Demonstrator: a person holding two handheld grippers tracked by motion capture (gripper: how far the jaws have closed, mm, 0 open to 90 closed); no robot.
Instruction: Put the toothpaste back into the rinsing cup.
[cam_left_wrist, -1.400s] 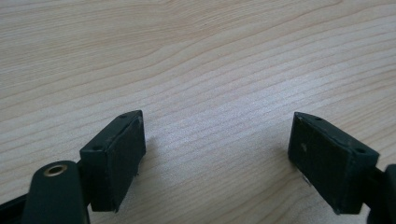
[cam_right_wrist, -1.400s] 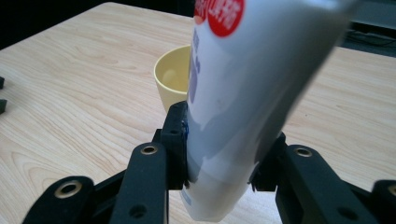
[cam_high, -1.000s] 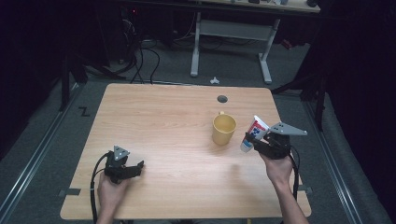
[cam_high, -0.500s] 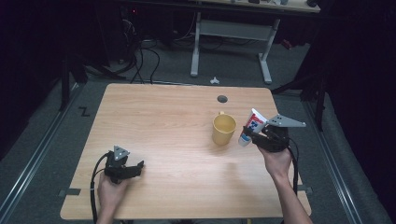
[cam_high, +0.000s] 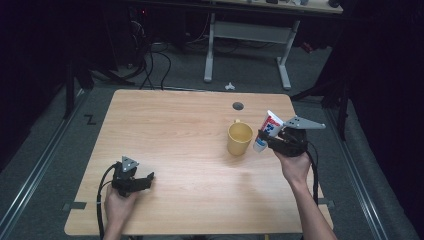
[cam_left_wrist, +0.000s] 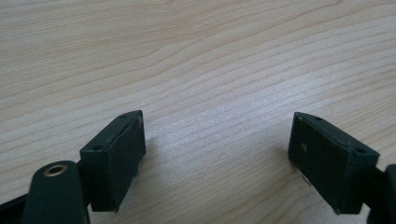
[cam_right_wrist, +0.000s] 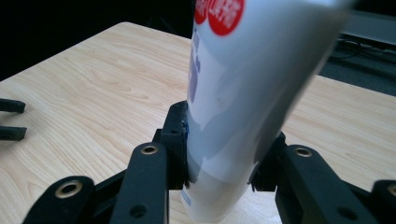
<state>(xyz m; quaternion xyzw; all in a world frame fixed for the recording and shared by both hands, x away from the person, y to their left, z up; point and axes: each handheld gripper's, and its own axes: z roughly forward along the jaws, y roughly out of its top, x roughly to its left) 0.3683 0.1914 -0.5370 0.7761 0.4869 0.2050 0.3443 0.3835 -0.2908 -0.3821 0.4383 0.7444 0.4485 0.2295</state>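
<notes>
The right hand-held gripper (cam_high: 265, 139) is clenched on a smooth white plastic toothpaste tube (cam_high: 267, 130) with red round labels, lifted off the pale wood-grain table (cam_high: 190, 125) just right of a round yellow mug (cam_high: 239, 138). The left hand-held gripper (cam_left_wrist: 217, 154) rests released near the front left edge, its blocky black jaws wide apart.
</notes>
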